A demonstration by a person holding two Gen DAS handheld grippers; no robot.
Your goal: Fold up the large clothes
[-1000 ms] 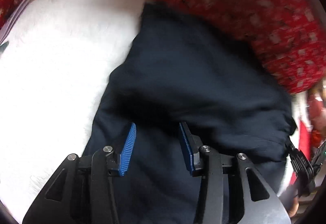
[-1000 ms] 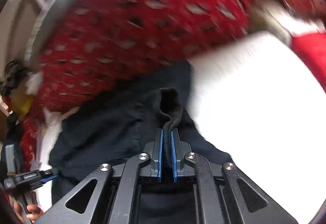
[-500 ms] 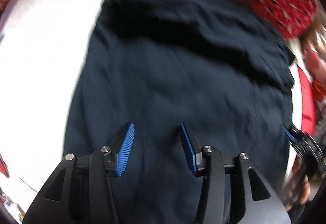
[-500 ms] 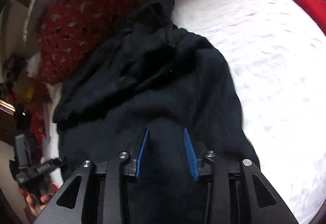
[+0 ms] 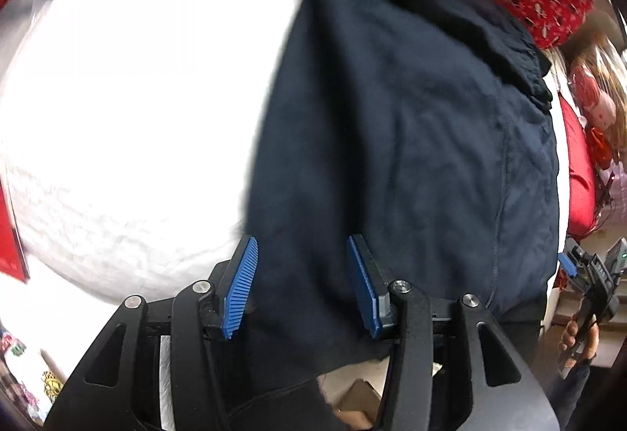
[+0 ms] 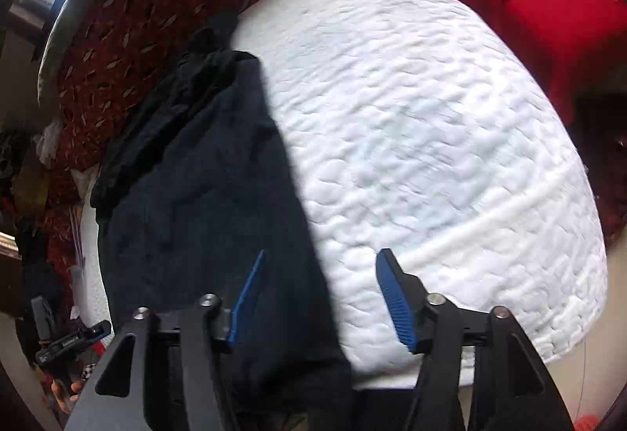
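Note:
A large dark navy garment lies lengthwise on a white quilted mattress, with its near end hanging over the front edge. It also shows in the right wrist view, its far end bunched in folds. My left gripper is open and empty above the garment's near left edge. My right gripper is open and empty above the garment's near right edge, where dark cloth meets the mattress. Each gripper shows at the edge of the other's view.
A red patterned cover runs behind the far end of the mattress. A plain red cushion sits at the far right. A red cushion and clutter stand beside the bed. A cardboard box lies below the front edge.
My right gripper has let go of the garment's ribbed edge and opened wide. Both grippers have pulled back toward the mattress's near edge. The garment now lies stretched out.

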